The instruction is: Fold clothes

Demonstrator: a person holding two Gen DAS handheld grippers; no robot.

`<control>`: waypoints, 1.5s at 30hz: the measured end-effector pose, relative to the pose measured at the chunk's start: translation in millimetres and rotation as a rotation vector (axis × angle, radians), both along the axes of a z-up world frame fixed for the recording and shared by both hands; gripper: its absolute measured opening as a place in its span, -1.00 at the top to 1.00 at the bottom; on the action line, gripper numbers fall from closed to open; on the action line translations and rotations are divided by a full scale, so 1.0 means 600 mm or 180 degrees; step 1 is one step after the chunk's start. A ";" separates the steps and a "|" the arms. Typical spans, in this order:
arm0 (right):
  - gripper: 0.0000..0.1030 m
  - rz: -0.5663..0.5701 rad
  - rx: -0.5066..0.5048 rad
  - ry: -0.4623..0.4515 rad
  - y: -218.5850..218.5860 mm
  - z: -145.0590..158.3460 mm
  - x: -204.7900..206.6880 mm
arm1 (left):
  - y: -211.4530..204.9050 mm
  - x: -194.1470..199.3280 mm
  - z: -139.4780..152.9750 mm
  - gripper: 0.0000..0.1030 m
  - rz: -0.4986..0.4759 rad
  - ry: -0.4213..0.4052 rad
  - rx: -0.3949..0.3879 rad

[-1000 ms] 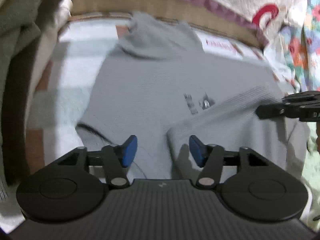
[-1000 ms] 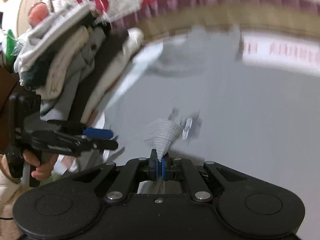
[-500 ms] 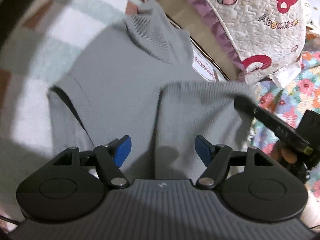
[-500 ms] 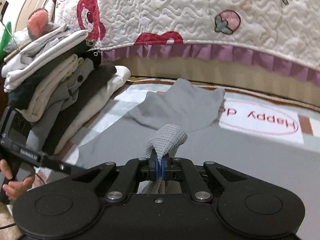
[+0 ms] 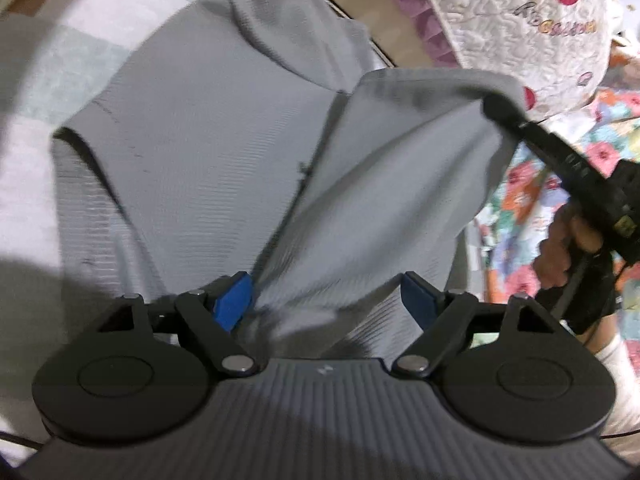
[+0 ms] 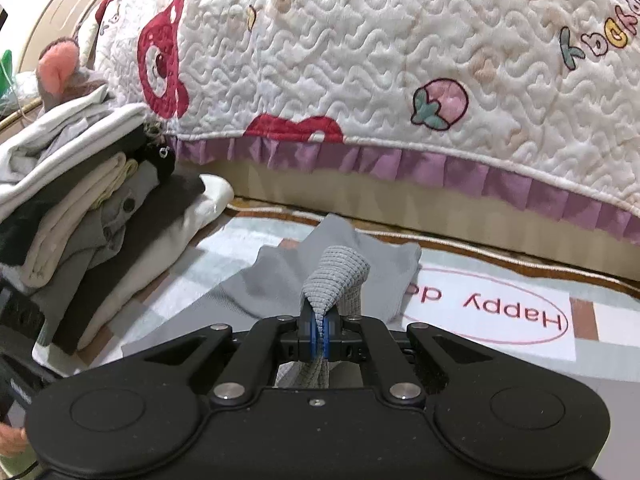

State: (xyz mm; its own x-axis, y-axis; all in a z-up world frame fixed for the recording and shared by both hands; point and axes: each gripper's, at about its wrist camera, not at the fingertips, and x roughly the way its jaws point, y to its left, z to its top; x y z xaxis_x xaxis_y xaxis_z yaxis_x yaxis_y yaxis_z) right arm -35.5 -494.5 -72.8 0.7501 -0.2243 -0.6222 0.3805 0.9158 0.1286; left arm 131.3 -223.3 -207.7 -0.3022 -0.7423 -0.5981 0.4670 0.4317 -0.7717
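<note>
Left gripper [image 5: 326, 300] opening, blue pads spread, grey cloth lying loose between them, unpinched. Ahead: grey sweater [image 5: 192, 152] flat on rug [image 5: 48, 60], open rug left of it. Right gripper [image 6: 318, 334] pressed tight on sweater's ribbed hem [image 6: 338, 276], lifted. Right view only: folded pile [image 6: 92, 208] left, quilt edge [image 6: 400, 164] beyond.

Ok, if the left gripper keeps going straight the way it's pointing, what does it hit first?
Most likely the lifted flap of the grey sweater, lying right ahead between the opening jaws of the left gripper; depth is hard to judge.
</note>
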 end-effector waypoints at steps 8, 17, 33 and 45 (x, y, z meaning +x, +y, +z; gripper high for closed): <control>0.89 -0.0060 -0.0084 -0.0106 -0.025 0.023 0.001 | -0.019 -0.023 0.010 -0.11 -0.0316 -0.0689 0.0313; 0.89 0.0059 -0.0124 -0.0061 -0.054 0.013 0.027 | 0.001 -0.020 0.100 0.90 0.0282 -0.2037 0.0113; 0.89 0.0025 -0.0245 -0.0258 -0.176 -0.075 0.150 | -0.111 0.017 0.069 0.90 0.0656 -0.2892 0.0827; 0.89 0.0263 -0.0340 -0.0241 -0.197 -0.089 0.209 | -0.121 -0.004 0.043 0.58 0.0376 -0.3306 0.1237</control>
State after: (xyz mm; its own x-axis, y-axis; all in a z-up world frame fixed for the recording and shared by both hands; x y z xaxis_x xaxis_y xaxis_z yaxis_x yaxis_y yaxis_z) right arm 89.8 -612.8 -126.5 0.8125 -0.2218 -0.5391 0.2961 0.9536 0.0540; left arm 128.8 -295.7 -182.1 0.5398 -0.4408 -0.7171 0.7471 0.6434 0.1669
